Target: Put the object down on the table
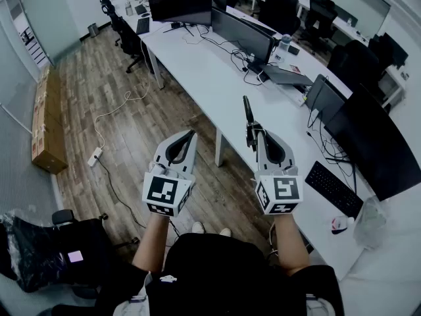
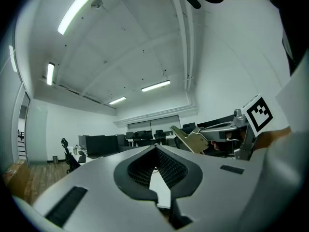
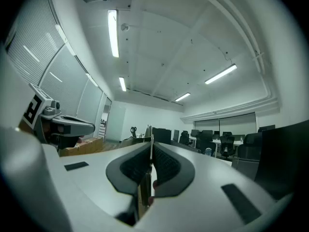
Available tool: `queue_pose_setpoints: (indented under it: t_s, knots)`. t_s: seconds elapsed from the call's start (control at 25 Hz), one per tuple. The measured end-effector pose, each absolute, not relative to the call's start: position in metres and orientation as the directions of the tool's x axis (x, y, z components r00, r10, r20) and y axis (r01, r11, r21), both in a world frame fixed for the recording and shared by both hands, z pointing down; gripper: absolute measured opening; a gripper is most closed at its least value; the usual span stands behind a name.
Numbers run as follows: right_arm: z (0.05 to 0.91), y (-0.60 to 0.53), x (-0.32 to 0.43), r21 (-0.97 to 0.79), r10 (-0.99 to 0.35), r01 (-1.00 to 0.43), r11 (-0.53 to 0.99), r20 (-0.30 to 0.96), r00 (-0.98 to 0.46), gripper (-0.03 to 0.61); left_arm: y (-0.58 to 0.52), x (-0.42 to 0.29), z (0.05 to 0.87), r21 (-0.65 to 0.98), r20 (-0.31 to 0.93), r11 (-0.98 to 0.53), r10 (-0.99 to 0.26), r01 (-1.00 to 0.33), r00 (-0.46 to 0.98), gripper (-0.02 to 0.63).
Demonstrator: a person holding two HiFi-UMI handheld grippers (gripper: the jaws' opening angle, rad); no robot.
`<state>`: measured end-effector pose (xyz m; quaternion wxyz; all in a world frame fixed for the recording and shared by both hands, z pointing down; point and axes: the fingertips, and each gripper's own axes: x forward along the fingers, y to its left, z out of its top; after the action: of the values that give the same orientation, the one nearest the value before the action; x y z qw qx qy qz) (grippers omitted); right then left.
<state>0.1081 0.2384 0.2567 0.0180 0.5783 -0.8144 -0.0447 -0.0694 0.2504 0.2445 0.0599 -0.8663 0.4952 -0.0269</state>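
Observation:
In the head view a person holds both grippers at chest height, beside the front edge of a long white table [image 1: 217, 87]. My right gripper [image 1: 253, 130] is shut on a dark slim object [image 1: 248, 112] that sticks out past its tips, over the table's near edge. The right gripper view shows that object edge-on between the pads [image 3: 144, 187], running up to the tips of the right gripper [image 3: 151, 146]. My left gripper [image 1: 191, 134] hangs over the wooden floor. Its jaws meet at the tips with nothing between them, as the left gripper view [image 2: 155, 148] confirms.
Monitors [image 1: 242, 35], a laptop [image 1: 287, 76], a keyboard [image 1: 335, 188] and cables occupy the table's far and right side. Office chairs [image 1: 125, 31] stand at the far end, another [image 1: 72, 249] near left. Cardboard boxes [image 1: 47, 120] and a power strip [image 1: 95, 155] lie on the floor.

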Motion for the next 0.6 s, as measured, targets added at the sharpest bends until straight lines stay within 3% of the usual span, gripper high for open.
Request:
queue_pose_setpoints:
  t_s: [0.6]
  knots:
    - [0.267,0.246,0.126,0.066,-0.937,-0.935,0.348,-0.002,-0.349,0.026,0.253,-0.043,0.253,-0.121,-0.006,-0.503,-0.861,-0.855,0.508,0.014]
